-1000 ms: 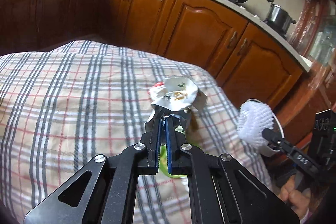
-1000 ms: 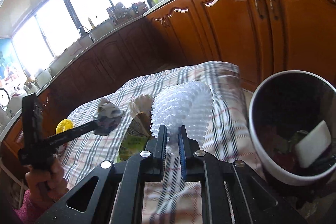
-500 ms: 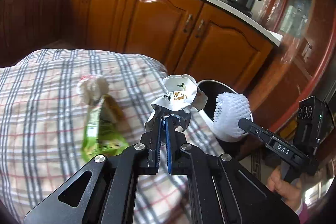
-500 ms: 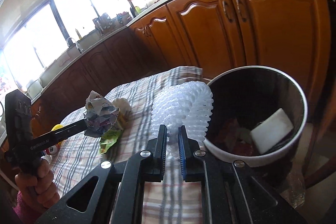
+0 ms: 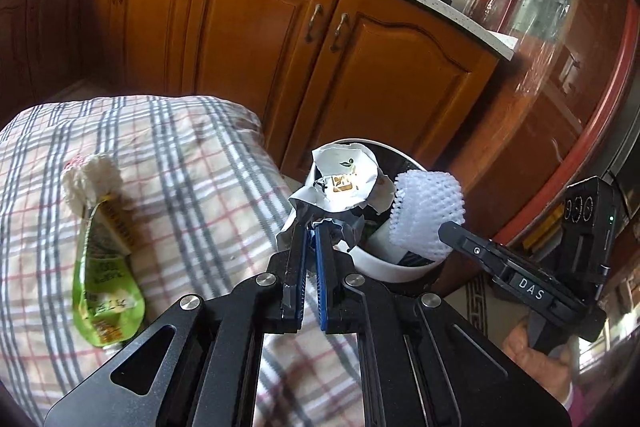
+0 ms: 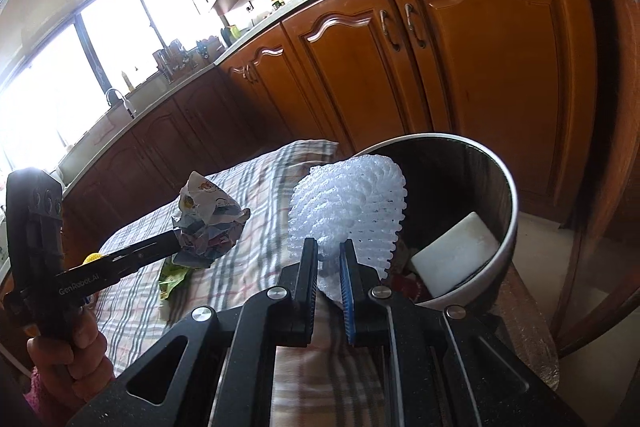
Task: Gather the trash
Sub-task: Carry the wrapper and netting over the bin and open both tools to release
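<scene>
While the left tongs [image 5: 311,227] grip crumpled paper [image 5: 344,183] and the right tongs [image 6: 329,255] grip foam netting [image 6: 348,203] beside the bin [image 6: 508,227], a green wrapper [image 5: 104,283] remains on the table [image 5: 180,155].

Both grippers have swung sideways off the plaid-covered desk [image 5: 180,163] toward the white bin [image 6: 508,227]. The left gripper [image 5: 310,227] now holds its crumpled wrapper [image 5: 344,183] over the bin's near rim, where a second ago it hung above the cloth. The right gripper [image 6: 329,247] has carried the white foam net [image 6: 348,203] up to the bin's mouth.
</scene>
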Demonstrator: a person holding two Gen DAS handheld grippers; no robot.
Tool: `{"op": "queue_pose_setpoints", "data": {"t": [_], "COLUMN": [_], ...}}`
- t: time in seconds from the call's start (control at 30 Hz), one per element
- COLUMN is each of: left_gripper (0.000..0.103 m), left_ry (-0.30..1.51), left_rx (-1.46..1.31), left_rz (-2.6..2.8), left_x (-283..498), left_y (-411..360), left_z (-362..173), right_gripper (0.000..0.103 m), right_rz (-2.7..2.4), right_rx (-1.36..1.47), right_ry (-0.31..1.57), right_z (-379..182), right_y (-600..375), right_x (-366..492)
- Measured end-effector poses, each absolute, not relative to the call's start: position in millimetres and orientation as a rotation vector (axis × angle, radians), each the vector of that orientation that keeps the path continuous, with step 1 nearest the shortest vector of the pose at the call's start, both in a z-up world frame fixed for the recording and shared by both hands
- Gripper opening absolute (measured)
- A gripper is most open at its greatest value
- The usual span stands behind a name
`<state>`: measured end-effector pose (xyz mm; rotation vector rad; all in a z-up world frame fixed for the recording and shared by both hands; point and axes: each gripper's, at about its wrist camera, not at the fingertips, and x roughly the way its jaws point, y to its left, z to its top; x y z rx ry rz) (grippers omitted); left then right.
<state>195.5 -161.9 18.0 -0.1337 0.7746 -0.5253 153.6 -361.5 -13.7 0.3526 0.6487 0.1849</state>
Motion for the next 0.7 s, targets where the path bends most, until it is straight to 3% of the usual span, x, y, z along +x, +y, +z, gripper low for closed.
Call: {"op": "queue_pose_setpoints", "data": {"t": [0.7], "left_gripper": [0.003], "left_ry": [0.839], "left_rx": [-0.075], "left_rz": [-0.583], "left_x": [233], "left_y": [-237], "left_z": [11], "right_gripper": [0.011], "right_rz": [0.118], "right_rx": [0.325], "right_ry": [0.711], "right_z": [-22], "right_y": [-398], "right_x": [183]}}
